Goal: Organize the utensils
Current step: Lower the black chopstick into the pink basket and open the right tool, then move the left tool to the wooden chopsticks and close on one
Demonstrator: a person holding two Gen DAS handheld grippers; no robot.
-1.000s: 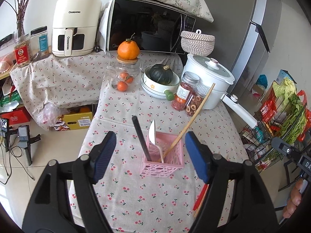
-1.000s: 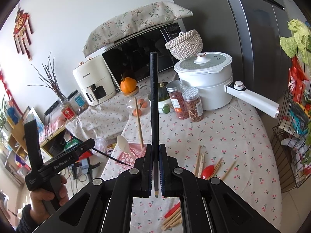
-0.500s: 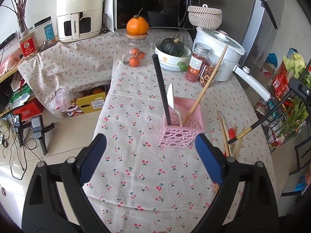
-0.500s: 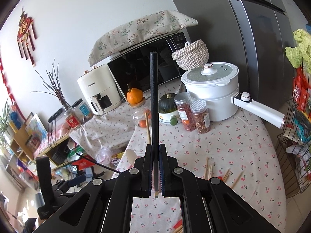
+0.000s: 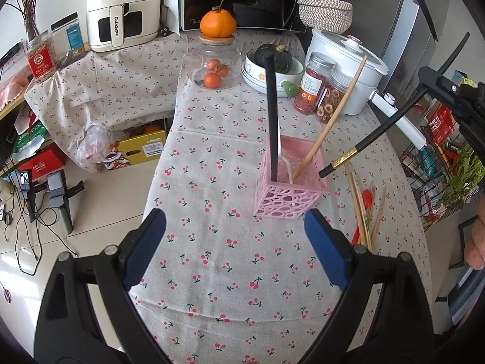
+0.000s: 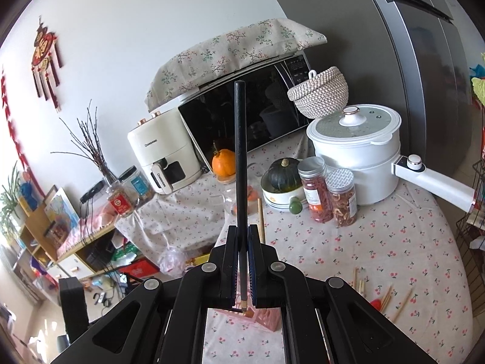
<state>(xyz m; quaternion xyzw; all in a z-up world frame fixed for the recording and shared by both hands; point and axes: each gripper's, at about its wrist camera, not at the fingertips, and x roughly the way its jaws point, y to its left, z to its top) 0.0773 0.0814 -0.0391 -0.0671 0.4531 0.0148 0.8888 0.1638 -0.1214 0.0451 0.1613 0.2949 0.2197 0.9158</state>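
A pink lattice basket (image 5: 291, 194) stands on the cherry-print tablecloth (image 5: 224, 261). In it stand a black chopstick (image 5: 271, 115), a white spoon (image 5: 283, 160) and a wooden chopstick (image 5: 330, 121). My left gripper (image 5: 235, 242) is open just short of the basket, with nothing between its blue pads. My right gripper (image 6: 241, 242) is shut on a second black chopstick (image 6: 239, 157). In the left wrist view this chopstick (image 5: 379, 130) slants down from the right, its gold-banded tip beside the basket's right rim. Loose wooden chopsticks (image 5: 360, 209) and a red spoon (image 5: 366, 196) lie right of the basket.
Behind the basket are two spice jars (image 5: 315, 91), a white pot (image 5: 348, 66) with a long handle, a bowl holding a squash (image 5: 272, 60) and a glass jar of oranges (image 5: 213, 66). A wire rack (image 5: 439, 182) stands past the table's right edge. A person's hand (image 5: 476, 242) shows at the right.
My left gripper opened wider and pulled back from the basket, tilting down. My right gripper carried the black chopstick leftward until its tip came beside the basket's rim.
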